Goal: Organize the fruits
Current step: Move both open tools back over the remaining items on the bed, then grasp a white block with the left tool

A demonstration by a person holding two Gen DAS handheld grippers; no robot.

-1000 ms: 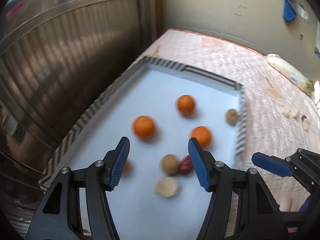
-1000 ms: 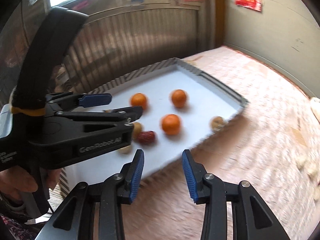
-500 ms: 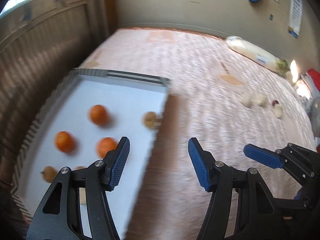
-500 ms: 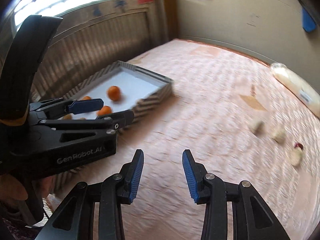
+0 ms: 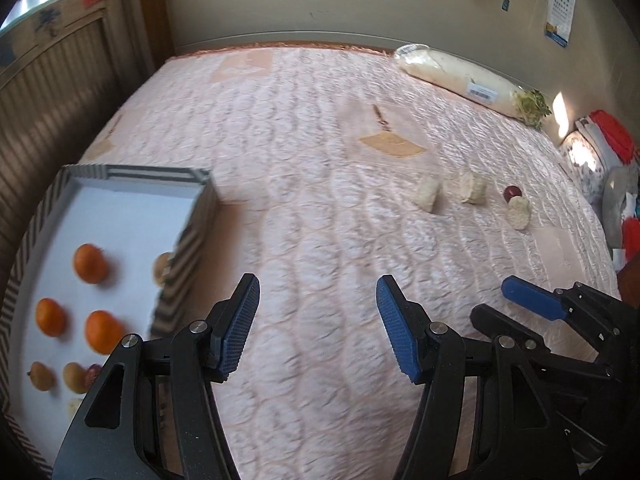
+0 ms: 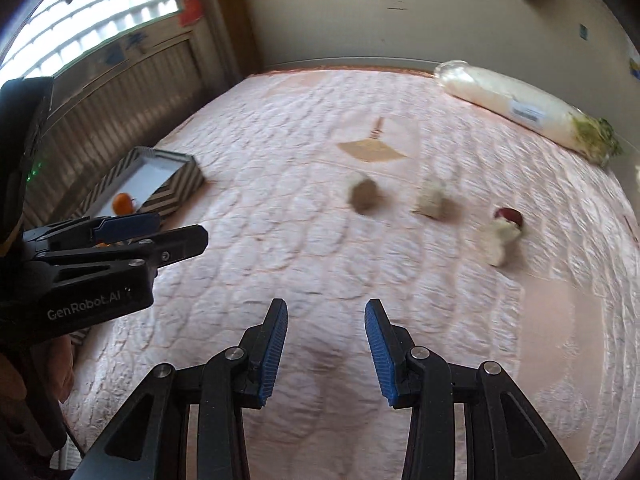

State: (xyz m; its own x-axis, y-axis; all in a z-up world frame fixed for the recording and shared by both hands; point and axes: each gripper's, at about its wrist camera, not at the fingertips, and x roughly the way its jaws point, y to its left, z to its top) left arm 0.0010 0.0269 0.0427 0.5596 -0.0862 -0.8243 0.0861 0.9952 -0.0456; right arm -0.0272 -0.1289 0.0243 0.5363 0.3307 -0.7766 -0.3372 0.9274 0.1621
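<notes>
Nearest, the left gripper (image 5: 312, 328) and right gripper (image 6: 326, 346) hang over the pink quilted bedspread (image 5: 320, 208), jaws apart, empty; far left, the striped shallow tray (image 5: 192, 236) holds 3 oranges (image 5: 90, 263); far right lie 3 pale fruit pieces (image 5: 429, 196).

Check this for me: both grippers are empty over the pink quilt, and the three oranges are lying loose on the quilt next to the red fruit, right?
Not quite. The three oranges are inside the striped tray, not on the quilt; the left wrist view shows them there. The red fruit is on the quilt, and the left gripper and right gripper are both empty.
</notes>
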